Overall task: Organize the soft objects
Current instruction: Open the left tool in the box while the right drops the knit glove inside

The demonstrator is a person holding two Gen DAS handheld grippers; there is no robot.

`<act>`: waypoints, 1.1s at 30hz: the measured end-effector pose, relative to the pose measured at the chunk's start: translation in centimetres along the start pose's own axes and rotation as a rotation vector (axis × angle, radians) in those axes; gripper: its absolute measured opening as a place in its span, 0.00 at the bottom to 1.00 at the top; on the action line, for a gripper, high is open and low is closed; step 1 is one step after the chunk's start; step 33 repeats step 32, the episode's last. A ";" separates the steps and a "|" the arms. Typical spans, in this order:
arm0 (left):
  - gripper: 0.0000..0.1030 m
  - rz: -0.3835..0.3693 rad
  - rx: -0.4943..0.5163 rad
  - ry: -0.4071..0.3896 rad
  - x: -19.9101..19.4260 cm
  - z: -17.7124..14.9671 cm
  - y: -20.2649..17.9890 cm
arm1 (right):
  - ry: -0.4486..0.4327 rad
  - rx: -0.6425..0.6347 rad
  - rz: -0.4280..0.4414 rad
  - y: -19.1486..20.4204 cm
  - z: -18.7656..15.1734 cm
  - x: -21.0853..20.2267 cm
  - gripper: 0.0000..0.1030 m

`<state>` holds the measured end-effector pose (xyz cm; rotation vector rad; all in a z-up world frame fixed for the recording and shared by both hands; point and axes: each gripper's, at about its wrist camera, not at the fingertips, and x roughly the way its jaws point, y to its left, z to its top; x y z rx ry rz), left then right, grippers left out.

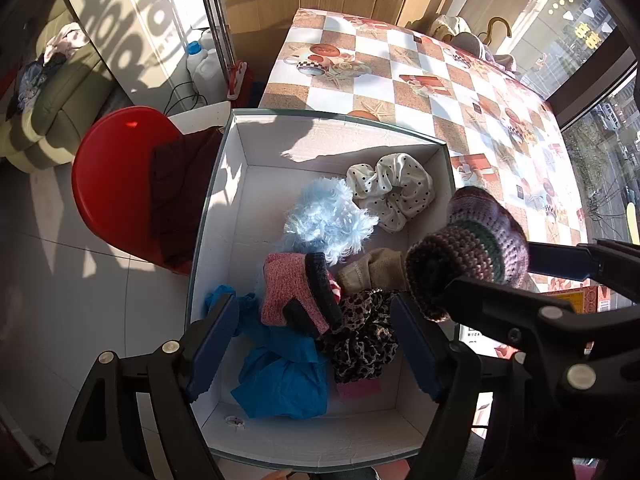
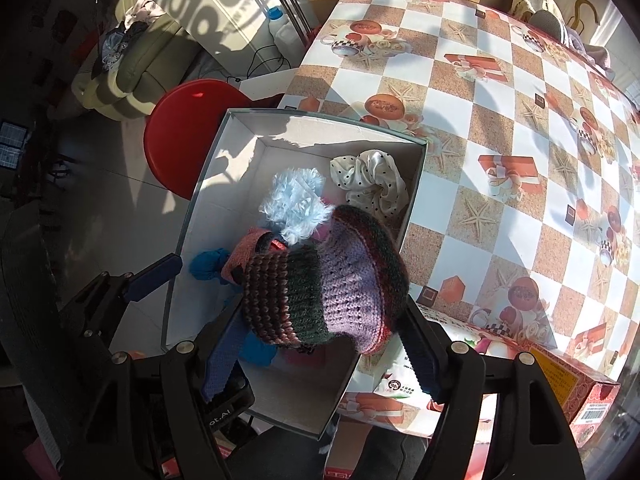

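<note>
Black-armed with blue pads, the left tool [image 1: 312, 304] hangs over the near end of the open white cardboard box [image 1: 224, 208], pointing steeply down. Its jaws stand wide apart and grip nothing; the things under them lie loose on the box floor. The right tool [image 2: 322, 316] hovers above the box's near right wall with the striped purple, green and maroon knitted hat [image 2: 328, 280] between its jaws. The hat touches both pads and is clear of the box floor, but I cannot tell whether the pads press on it or only flank it.

Under the box spreads the desk [image 2: 500, 184], covered in a checked cloth printed with starfish and gift parcels; the box sits at its left edge. Left of the box, down on the tiled floor, stands a round red plastic chair [image 1: 116, 184] with a dark maroon cloth [image 1: 180, 200] draped on its seat.

Inside the box, a crumpled bright blue cloth [image 1: 280, 376] fills the near left part. A fluffy pale-blue piece [image 1: 324, 216] lies in the middle. A white satin scrunchie with black dots [image 1: 392, 188] sits in the far right corner. A pink knitted piece with a dark cuff [image 1: 288, 288] rests on the blue cloth. Just right of it lies a leopard-print scrunchie [image 1: 360, 344], with a small beige fabric piece [image 1: 372, 272] beyond that.
</note>
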<state>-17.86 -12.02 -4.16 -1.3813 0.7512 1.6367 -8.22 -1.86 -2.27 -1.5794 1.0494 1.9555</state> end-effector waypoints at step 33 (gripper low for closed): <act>0.92 -0.156 0.124 -0.145 -3.9 -2.4 -0.6 | -0.135 0.055 -0.067 0.1 -2.2 -4.1 0.99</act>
